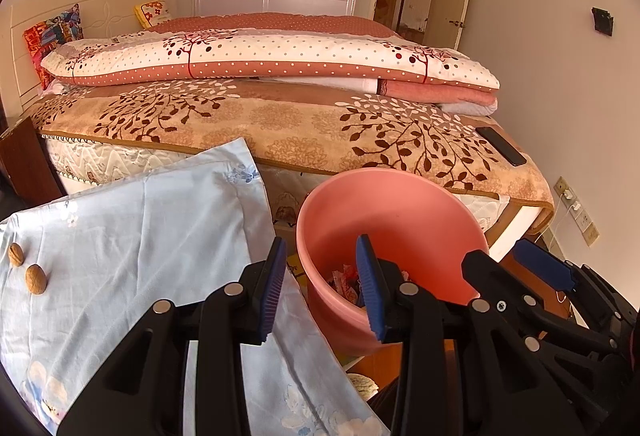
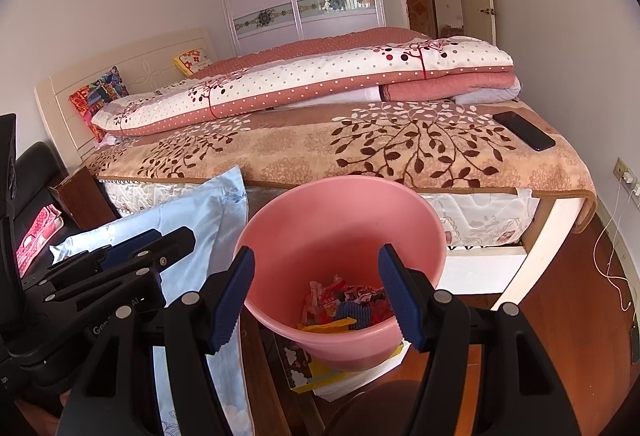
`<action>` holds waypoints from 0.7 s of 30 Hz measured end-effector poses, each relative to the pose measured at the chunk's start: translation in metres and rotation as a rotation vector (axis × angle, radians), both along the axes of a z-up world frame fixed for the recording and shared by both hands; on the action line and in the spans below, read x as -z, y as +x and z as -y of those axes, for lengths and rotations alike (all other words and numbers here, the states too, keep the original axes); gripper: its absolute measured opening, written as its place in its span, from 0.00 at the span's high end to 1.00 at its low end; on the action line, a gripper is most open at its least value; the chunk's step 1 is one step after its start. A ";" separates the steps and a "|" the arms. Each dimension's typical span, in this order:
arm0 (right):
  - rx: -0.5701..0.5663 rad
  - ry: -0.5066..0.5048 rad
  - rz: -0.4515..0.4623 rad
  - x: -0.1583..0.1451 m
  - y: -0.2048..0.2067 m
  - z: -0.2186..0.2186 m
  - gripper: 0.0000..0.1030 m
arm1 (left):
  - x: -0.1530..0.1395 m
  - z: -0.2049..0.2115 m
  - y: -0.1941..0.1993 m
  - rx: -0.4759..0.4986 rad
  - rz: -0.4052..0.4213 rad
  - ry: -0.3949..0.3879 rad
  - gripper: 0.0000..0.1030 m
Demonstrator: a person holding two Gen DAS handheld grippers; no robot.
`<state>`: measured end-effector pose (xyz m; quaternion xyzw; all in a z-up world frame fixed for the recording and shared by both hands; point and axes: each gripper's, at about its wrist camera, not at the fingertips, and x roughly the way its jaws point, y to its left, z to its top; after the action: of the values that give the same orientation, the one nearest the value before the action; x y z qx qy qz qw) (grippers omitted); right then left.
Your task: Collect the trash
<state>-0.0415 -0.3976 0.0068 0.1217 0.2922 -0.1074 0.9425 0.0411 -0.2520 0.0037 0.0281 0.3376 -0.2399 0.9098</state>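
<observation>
Pink bin [image 2: 340, 232] sits on the floor in front of the bed [image 2: 360, 147], just right of the blue cloth [image 1: 132, 236]. Wrappers [image 2: 344, 306] piled in the bin bottom, red, yellow and dark blue ones mixed.

Left gripper [image 1: 322, 284] released, jaws apart with nothing between them; its left finger is over the cloth edge, its right finger over the bin's near rim. Right gripper [image 2: 316, 296] also released, jaws wider, straddling the bin opening from the near side, nothing gripped. Cannot tell if either finger touches the rim. The two grippers sit side by side, each showing in the other's view.

Two walnuts [image 1: 26, 268] lie on the cloth at far left, near each other, well apart from the bin. A crumpled pale scrap [image 1: 362, 384] lies on the floor near the bin base, partly hidden. Yellow and white papers [image 2: 320, 376] lie under the bin's near side.

Black phone [image 2: 524, 129] on the bed's right corner. Folded quilt [image 2: 320, 79] farther back on the bed. Charger cable [image 2: 612, 256] hangs from a wall socket at right.
</observation>
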 end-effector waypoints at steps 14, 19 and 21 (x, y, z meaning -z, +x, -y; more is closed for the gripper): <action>0.000 -0.001 -0.001 0.000 0.001 0.000 0.38 | 0.001 0.000 -0.001 -0.001 -0.001 0.002 0.65; -0.001 -0.001 -0.001 0.000 0.001 0.000 0.38 | 0.002 -0.001 -0.004 -0.001 0.009 0.004 0.65; -0.001 -0.005 -0.004 0.002 0.001 -0.001 0.38 | 0.003 -0.003 -0.004 -0.002 0.010 0.004 0.64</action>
<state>-0.0407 -0.3970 0.0052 0.1190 0.2939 -0.1077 0.9423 0.0374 -0.2492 0.0012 0.0305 0.3336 -0.2380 0.9117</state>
